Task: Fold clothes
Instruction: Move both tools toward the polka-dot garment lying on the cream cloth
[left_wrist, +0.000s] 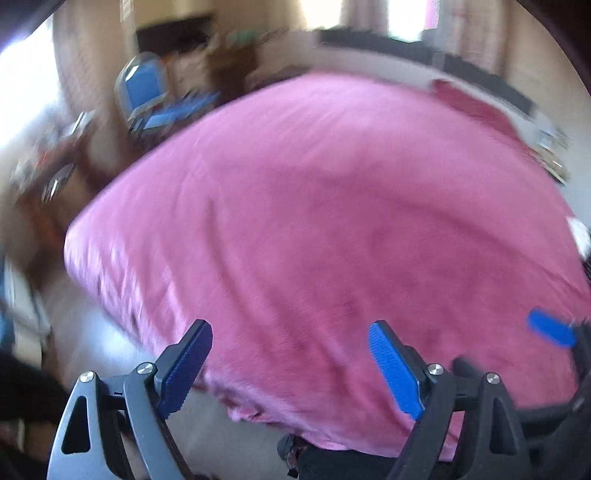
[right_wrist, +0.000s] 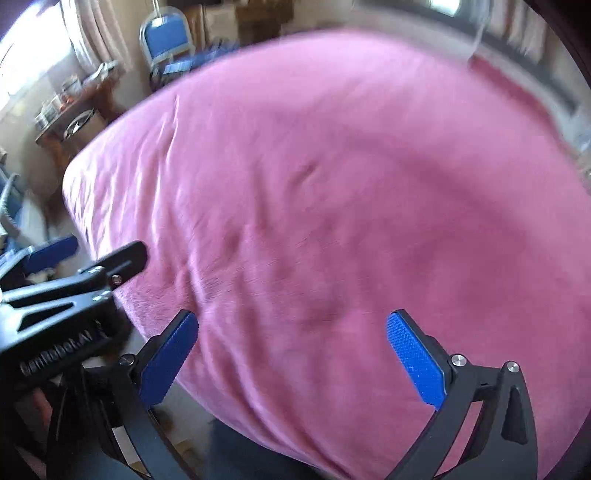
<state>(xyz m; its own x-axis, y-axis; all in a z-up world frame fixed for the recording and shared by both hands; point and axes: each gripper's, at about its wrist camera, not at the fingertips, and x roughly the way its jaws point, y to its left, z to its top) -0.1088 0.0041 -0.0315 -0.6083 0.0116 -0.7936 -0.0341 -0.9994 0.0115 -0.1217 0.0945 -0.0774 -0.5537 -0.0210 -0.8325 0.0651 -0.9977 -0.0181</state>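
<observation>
A large pink cloth (left_wrist: 314, 221) lies spread over a bed-like surface and fills both views (right_wrist: 332, 184); the frames are motion-blurred. A darker red piece of fabric (left_wrist: 472, 103) lies at its far right edge. My left gripper (left_wrist: 290, 332) hovers open over the near edge of the pink cloth with nothing between its fingers. My right gripper (right_wrist: 291, 321) is also open and empty above the near edge. In the right wrist view the left gripper (right_wrist: 74, 266) shows at the left side. One blue pad of the right gripper (left_wrist: 550, 332) shows at the right of the left wrist view.
A blue chair (right_wrist: 166, 37) stands beyond the far left corner, seen also in the left wrist view as a blue chair (left_wrist: 142, 85). A cluttered wooden side table (right_wrist: 74, 110) is at the left. Pale floor (left_wrist: 92, 332) lies left of the bed. Something dark (left_wrist: 332, 461) lies below the near edge.
</observation>
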